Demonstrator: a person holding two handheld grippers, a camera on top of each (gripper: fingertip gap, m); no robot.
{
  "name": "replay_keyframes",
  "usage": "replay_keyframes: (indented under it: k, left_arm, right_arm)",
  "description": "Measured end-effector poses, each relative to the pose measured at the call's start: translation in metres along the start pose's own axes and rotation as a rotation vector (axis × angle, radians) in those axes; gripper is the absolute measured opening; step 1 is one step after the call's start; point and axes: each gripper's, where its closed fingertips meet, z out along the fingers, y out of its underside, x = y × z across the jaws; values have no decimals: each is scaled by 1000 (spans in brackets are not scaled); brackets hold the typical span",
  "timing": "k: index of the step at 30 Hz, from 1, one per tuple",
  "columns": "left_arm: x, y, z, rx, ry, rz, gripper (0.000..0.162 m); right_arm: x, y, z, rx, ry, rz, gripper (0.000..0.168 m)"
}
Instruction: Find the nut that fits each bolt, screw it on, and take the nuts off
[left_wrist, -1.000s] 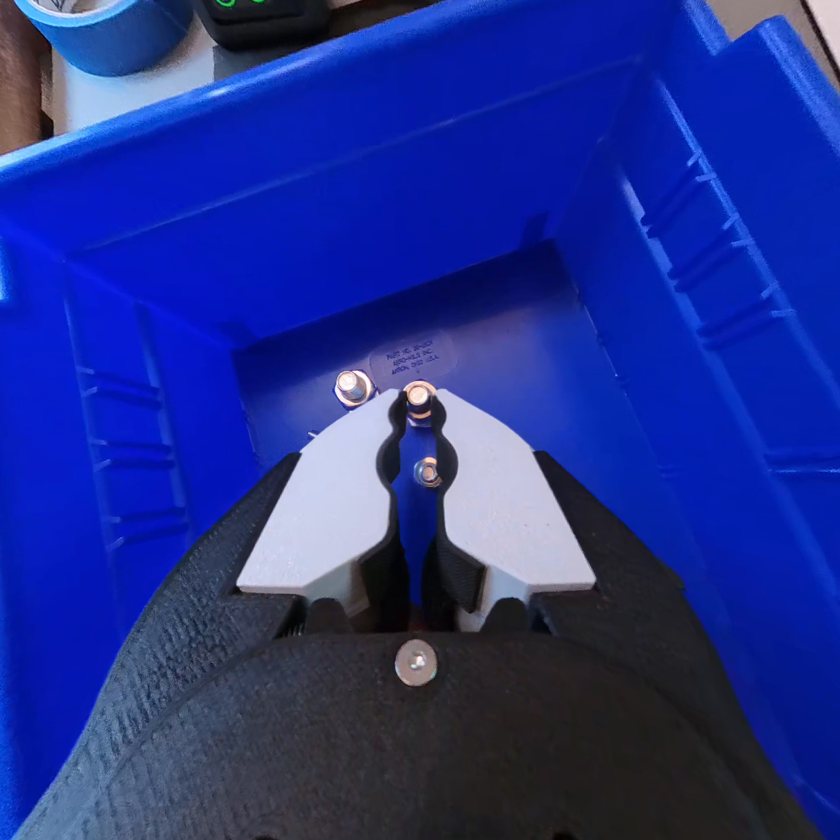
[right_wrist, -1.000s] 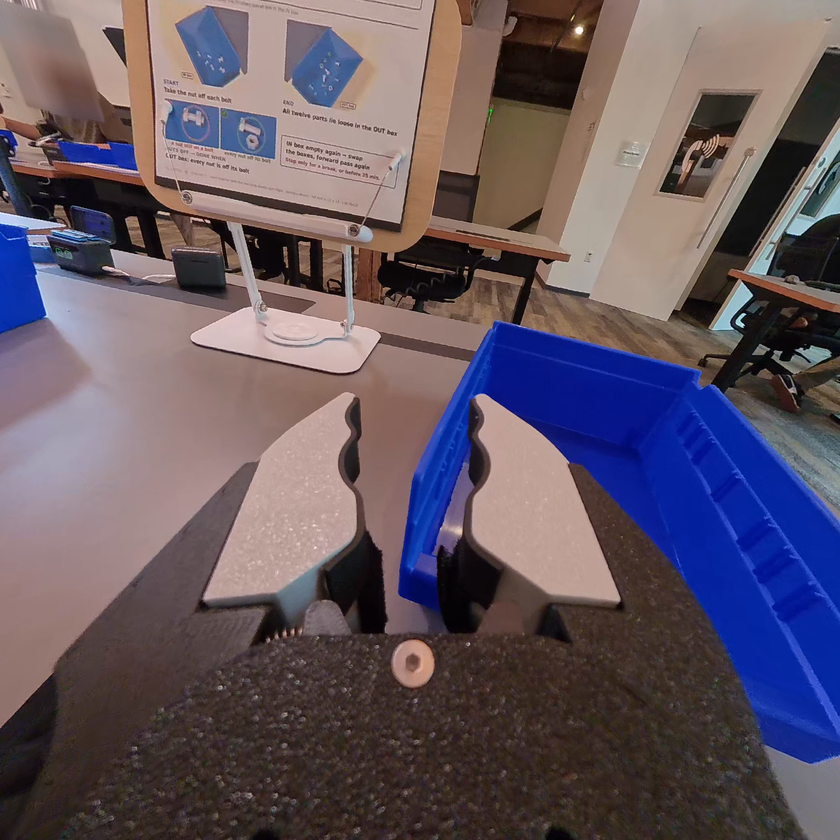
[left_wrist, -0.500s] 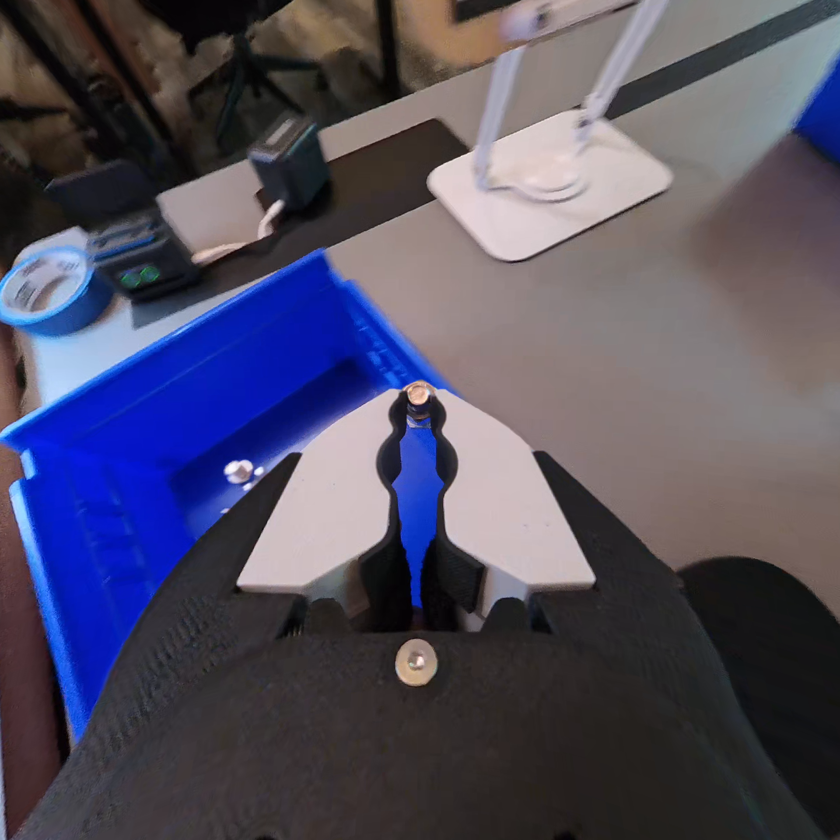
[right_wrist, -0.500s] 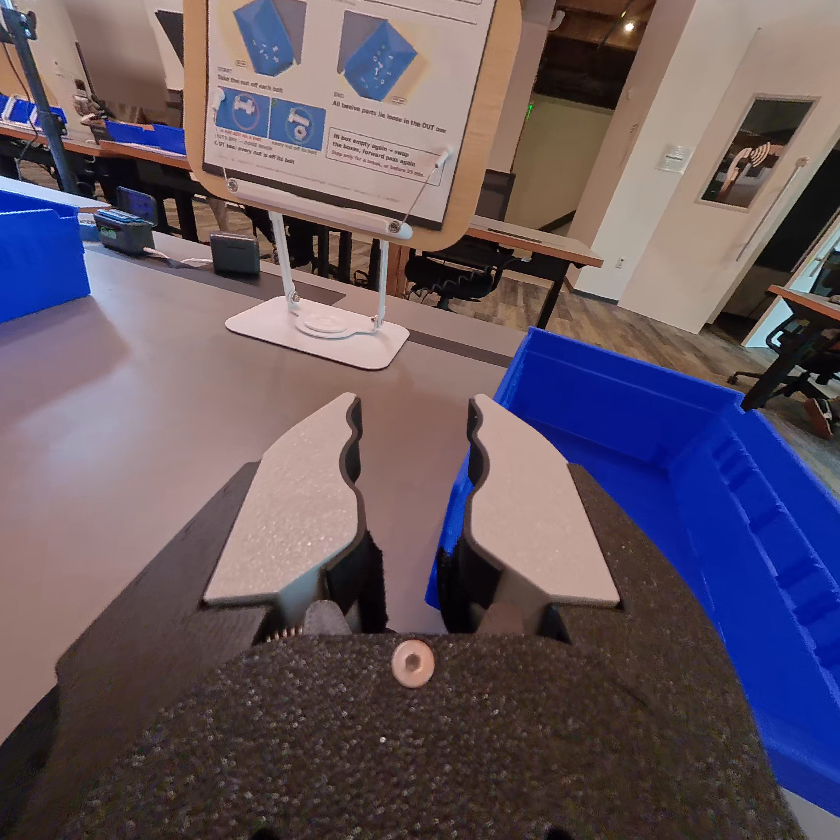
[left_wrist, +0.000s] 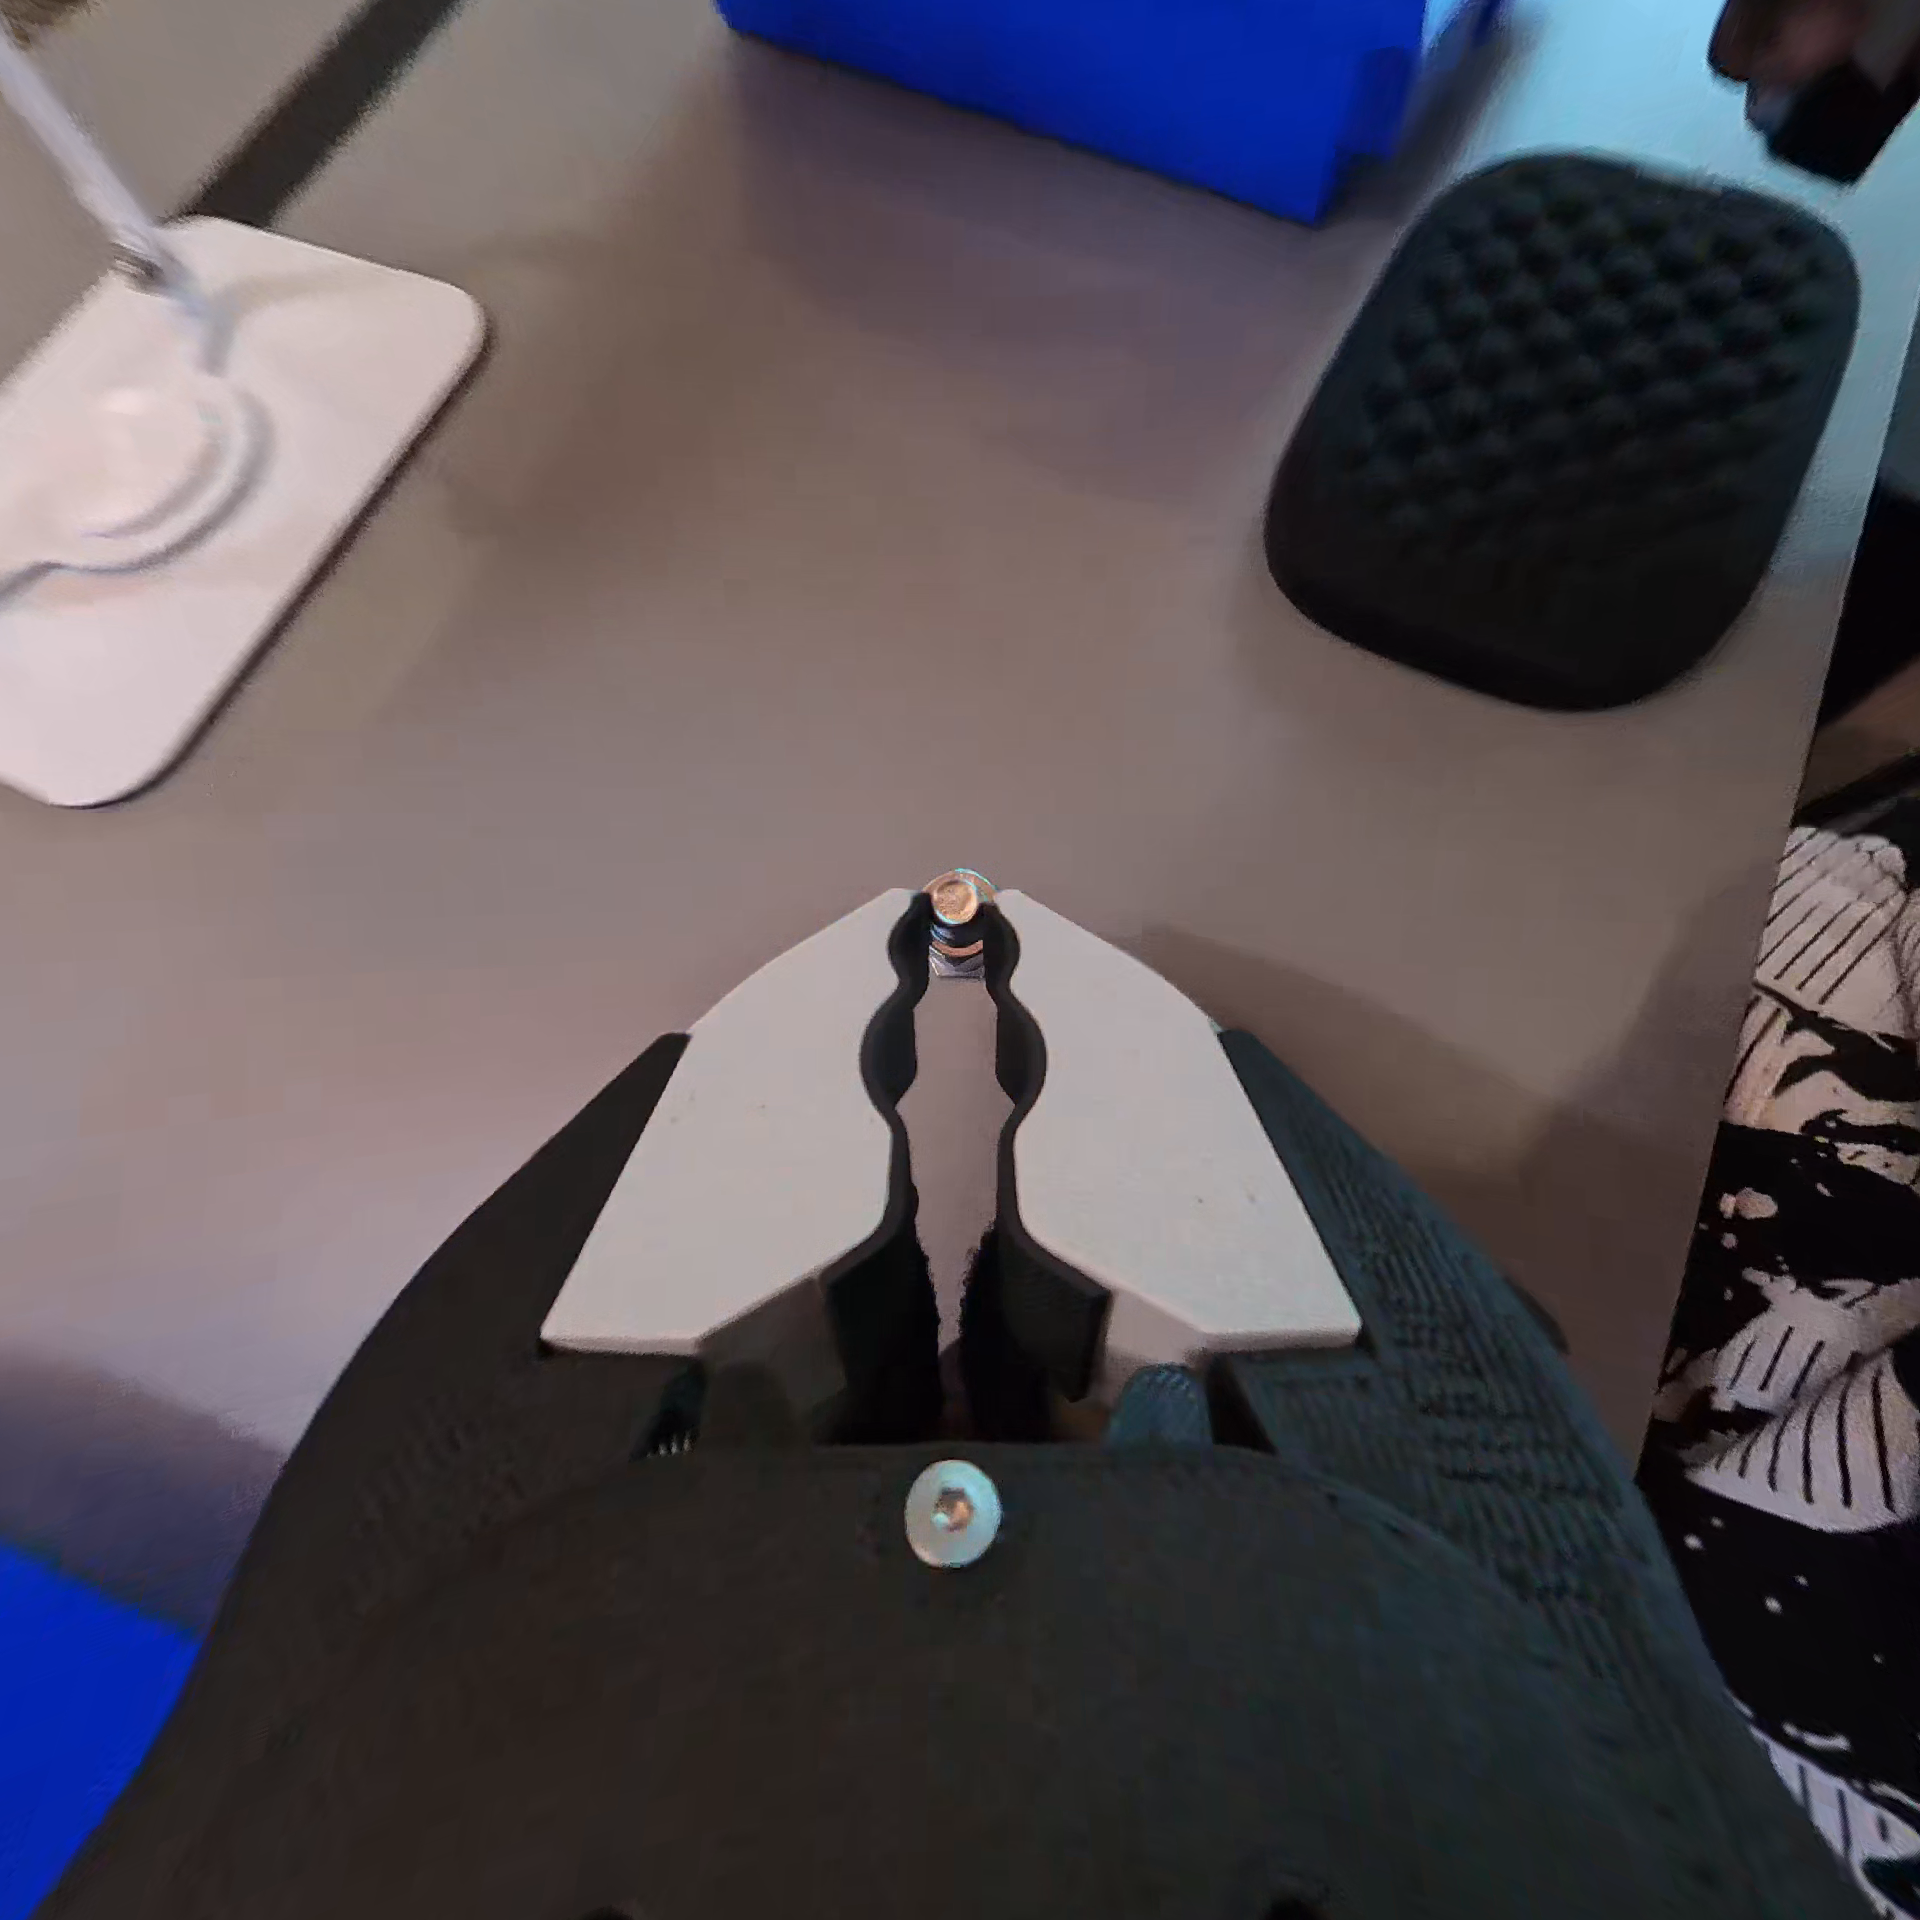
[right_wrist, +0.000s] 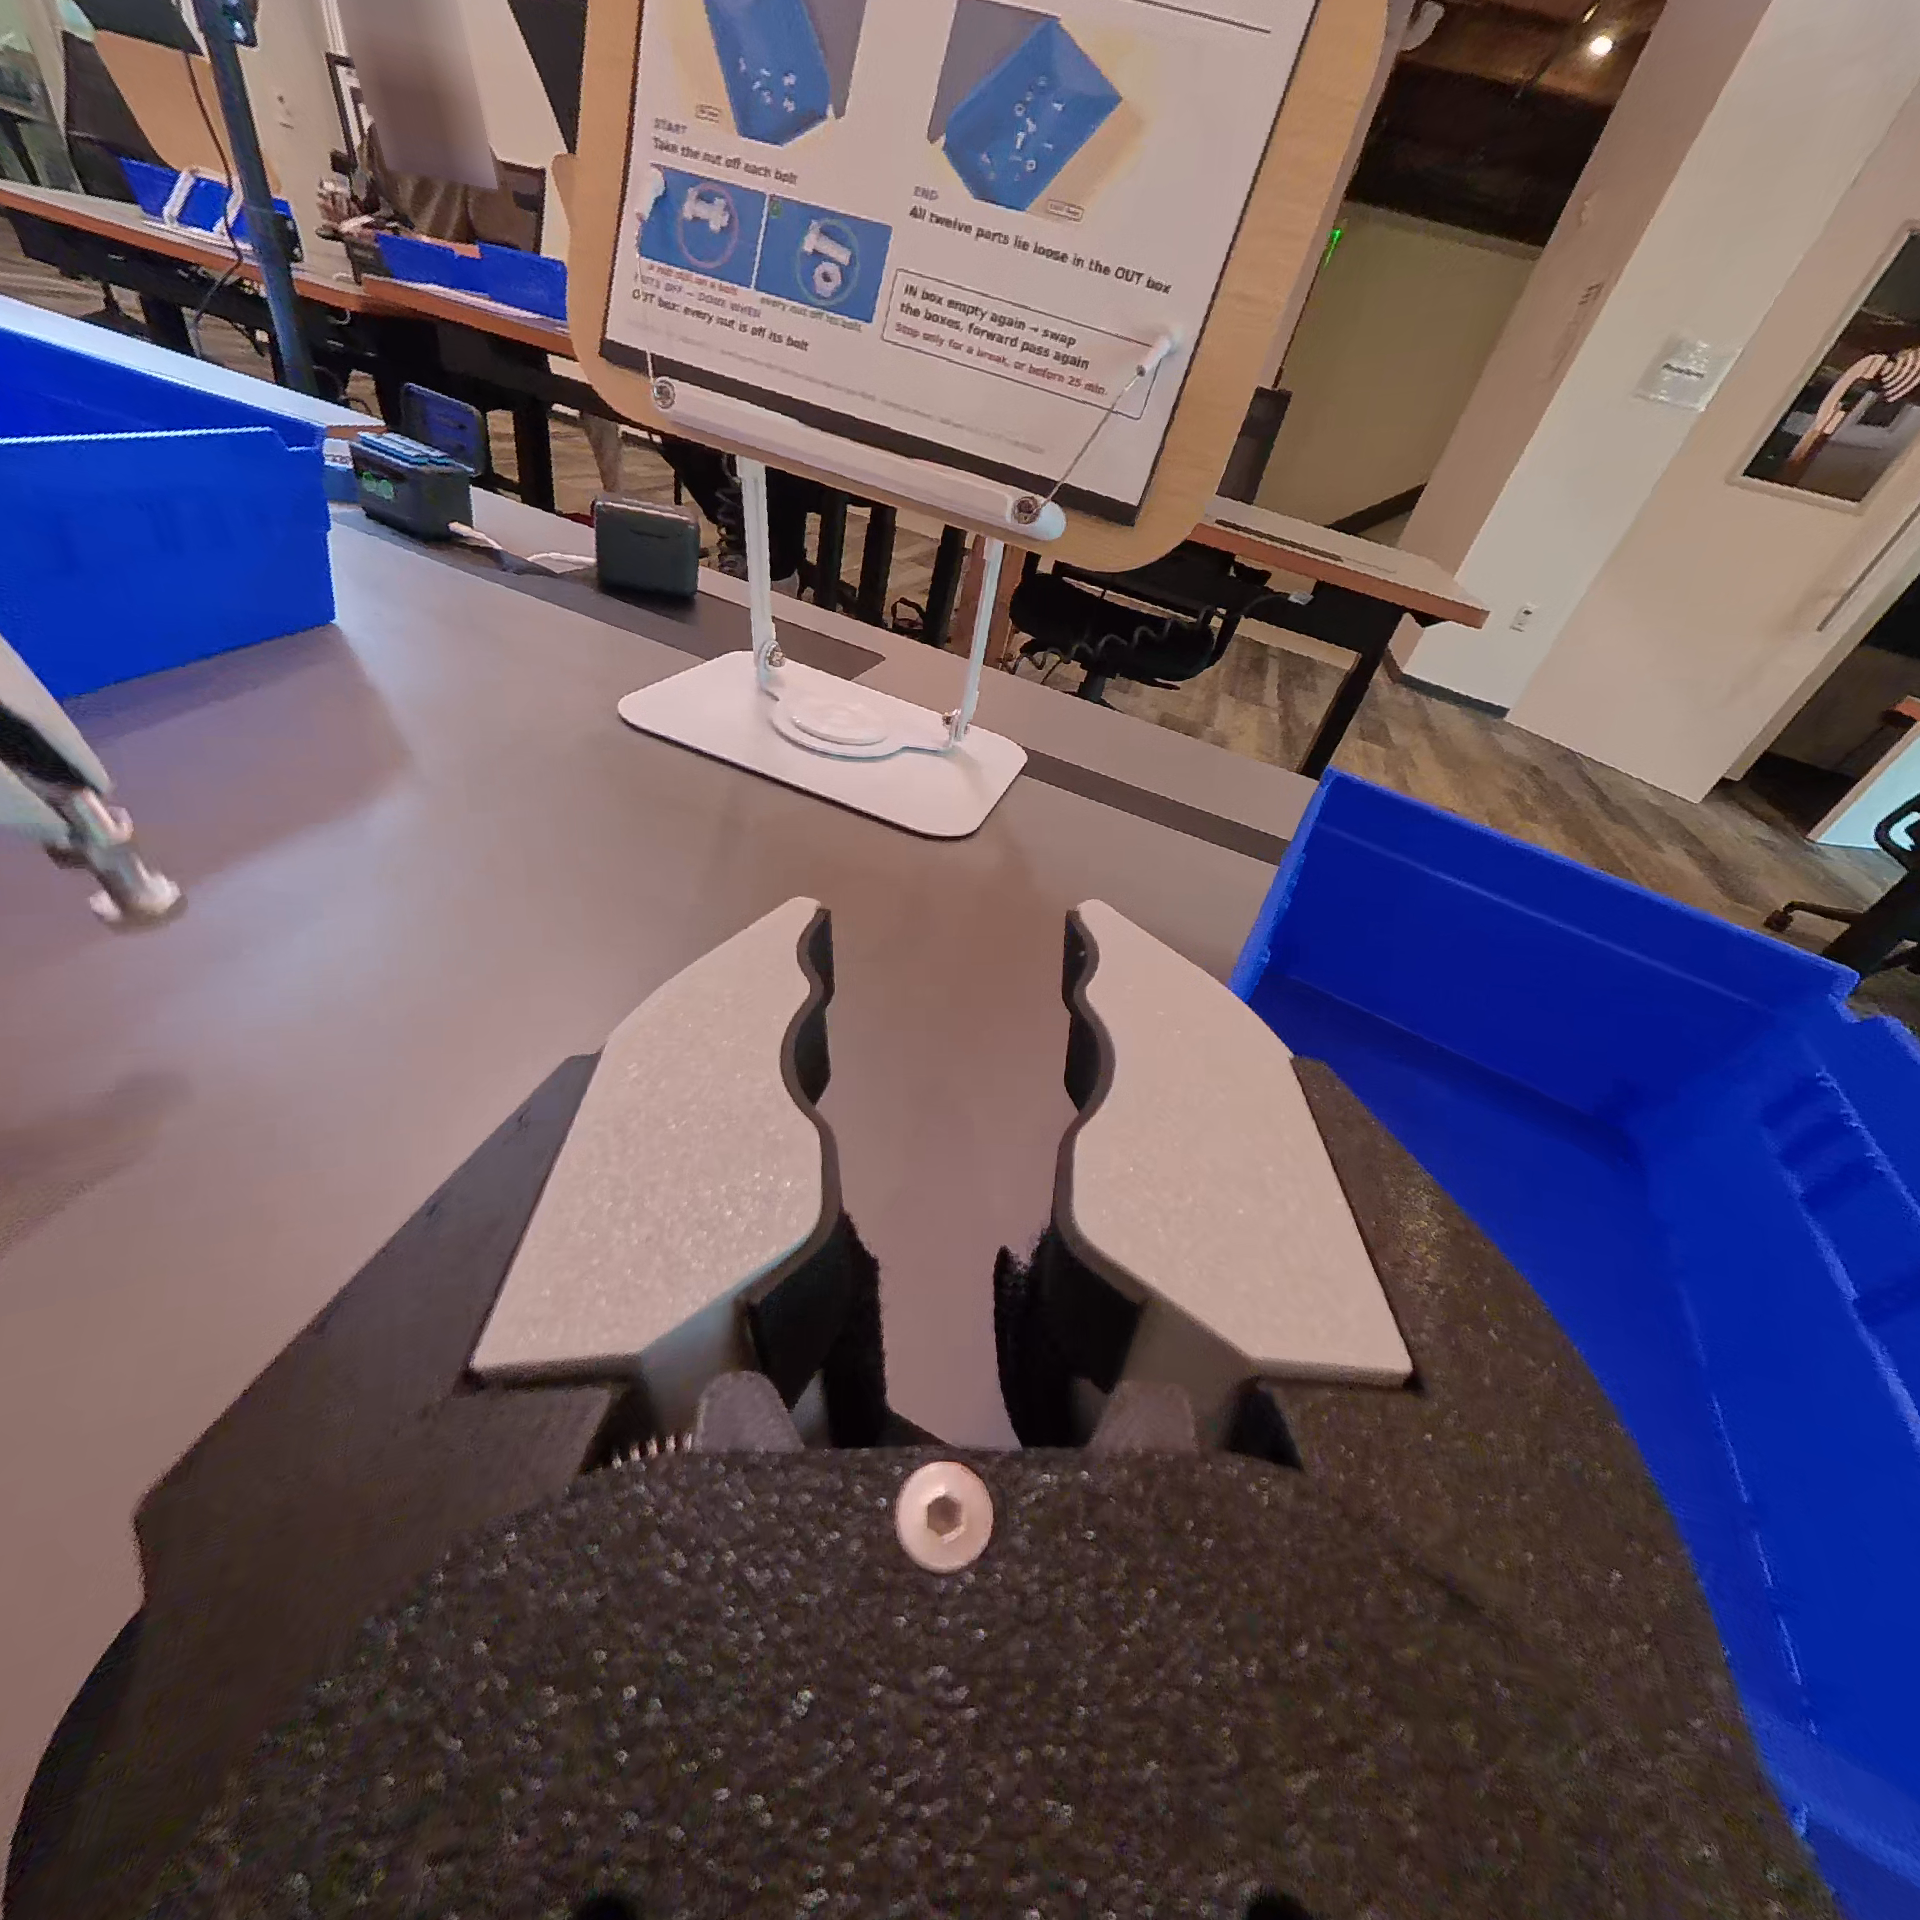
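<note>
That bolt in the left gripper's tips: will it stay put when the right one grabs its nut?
Probably stiff: the bolt looks like metal. It may pivot or slip, since the left gripper pinches only its smooth round shank at the very tips. Its nut sits behind them, tight for the open right gripper.

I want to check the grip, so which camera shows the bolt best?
The left wrist view: the bolt sits centred and sharp, end-on, pinched at the tips of the left gripper, with a nut visible just behind. The right wrist view shows the bolt side-on but small and blurred at its left edge.
</note>
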Motion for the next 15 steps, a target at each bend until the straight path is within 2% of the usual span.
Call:
replay_keyframes:
  k: [5,15]
  left_arm:
    - [24,9,25,-49,67,32,10]
    - [34,15,33,-75,90,62,10]
  right_arm:
    - [-1,0,0,0,-5,-2,42]
    - [-27,6,7,-20,-142,-51,40]
